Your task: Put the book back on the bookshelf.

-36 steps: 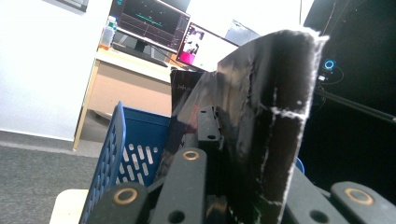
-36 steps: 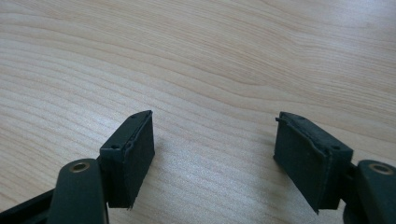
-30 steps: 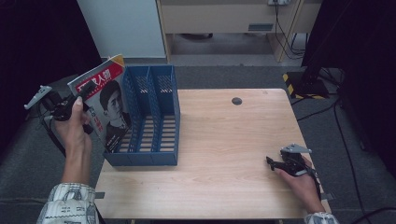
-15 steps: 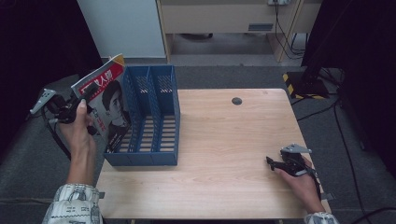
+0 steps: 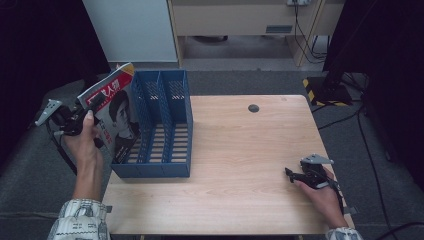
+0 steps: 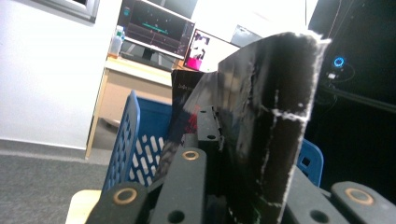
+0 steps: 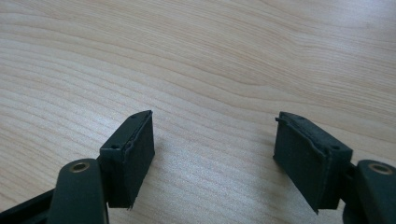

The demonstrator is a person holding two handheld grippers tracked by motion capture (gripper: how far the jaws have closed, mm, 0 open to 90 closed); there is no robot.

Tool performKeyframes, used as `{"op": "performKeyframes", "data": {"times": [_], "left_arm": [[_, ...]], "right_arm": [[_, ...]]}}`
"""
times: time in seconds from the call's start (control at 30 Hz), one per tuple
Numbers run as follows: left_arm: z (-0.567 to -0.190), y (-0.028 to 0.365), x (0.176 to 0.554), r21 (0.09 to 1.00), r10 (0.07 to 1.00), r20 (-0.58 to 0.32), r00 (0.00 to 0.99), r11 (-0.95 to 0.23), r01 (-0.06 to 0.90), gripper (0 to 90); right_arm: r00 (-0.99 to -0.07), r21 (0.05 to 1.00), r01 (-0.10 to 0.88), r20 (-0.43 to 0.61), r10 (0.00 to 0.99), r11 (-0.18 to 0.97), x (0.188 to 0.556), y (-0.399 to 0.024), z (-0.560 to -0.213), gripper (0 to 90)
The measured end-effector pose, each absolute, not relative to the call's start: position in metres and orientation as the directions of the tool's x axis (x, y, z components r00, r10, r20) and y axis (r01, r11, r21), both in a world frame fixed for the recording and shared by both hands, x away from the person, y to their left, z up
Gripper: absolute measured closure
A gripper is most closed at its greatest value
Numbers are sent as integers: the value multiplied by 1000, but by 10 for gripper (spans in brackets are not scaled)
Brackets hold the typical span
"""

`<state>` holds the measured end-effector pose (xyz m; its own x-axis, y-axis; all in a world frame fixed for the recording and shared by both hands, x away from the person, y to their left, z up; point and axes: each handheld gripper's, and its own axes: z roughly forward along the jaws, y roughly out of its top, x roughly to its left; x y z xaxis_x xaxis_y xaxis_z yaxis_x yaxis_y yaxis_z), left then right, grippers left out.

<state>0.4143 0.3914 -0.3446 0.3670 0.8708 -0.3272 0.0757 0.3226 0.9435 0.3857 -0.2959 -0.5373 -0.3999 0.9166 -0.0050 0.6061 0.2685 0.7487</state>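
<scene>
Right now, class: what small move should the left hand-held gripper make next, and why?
Probably lower the magazine into the blue file holder's leftmost slot: the left hand-held gripper is shut on it, tilted, with its lower edge at that slot.

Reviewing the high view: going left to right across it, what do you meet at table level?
Left gripper → magazine clamped in it → blue file rack → small dark disc on the table → right gripper, jaws open, resting near the table's right edge.
</scene>
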Motion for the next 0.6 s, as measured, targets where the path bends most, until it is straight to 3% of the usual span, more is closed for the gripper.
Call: {"op": "performKeyframes", "data": {"times": [0.6], "left_arm": [[-363,387,420,931,866,-365,342,343,125,855]], "right_arm": [[-399,749,606,-4,917,267,386,-296,-537,289]]}}
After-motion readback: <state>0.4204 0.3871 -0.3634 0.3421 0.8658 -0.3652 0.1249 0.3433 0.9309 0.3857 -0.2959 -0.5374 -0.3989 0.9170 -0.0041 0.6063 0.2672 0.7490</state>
